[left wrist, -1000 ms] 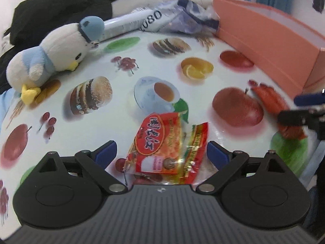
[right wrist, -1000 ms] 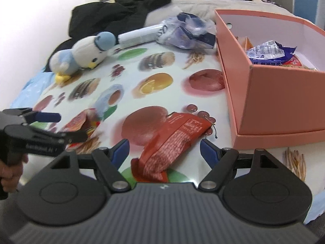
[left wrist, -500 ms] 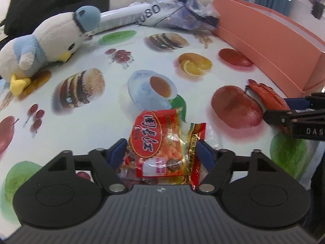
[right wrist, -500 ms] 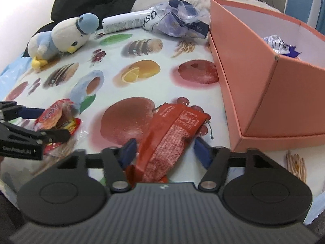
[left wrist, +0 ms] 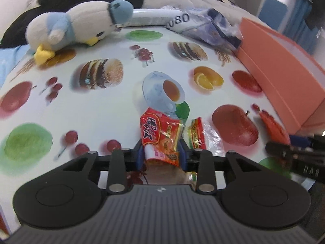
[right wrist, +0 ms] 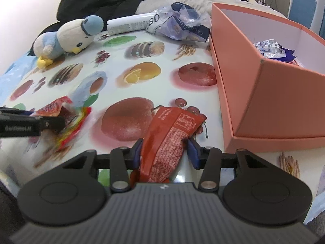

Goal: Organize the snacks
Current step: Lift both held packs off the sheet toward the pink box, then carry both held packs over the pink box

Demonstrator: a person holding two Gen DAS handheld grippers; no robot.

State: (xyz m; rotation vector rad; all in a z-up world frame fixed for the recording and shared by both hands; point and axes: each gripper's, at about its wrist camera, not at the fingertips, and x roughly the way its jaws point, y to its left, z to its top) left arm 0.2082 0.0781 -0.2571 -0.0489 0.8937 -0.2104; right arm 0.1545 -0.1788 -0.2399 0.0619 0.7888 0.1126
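I count two snack packs left of the one pink box (right wrist: pixel 264 93): my left tongs (left wrist: pixel 161 154) pinch the orange packet (left wrist: pixel 160 134), my right tongs (right wrist: pixel 165 152) grip the red pouch (right wrist: pixel 168 140), both held low over the desk (right wrist: pixel 142 57).

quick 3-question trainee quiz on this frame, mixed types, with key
1. True or false: the left gripper has its fingers shut on the orange snack packet.
2. What does the right gripper hold? A) plush penguin B) red snack pouch C) white bottle
3. Fill in: the salmon box already contains a ____-and-white wrapper.

Key: 1 true. 2 B, the red snack pouch. 3 blue: the blue-and-white wrapper lies inside.
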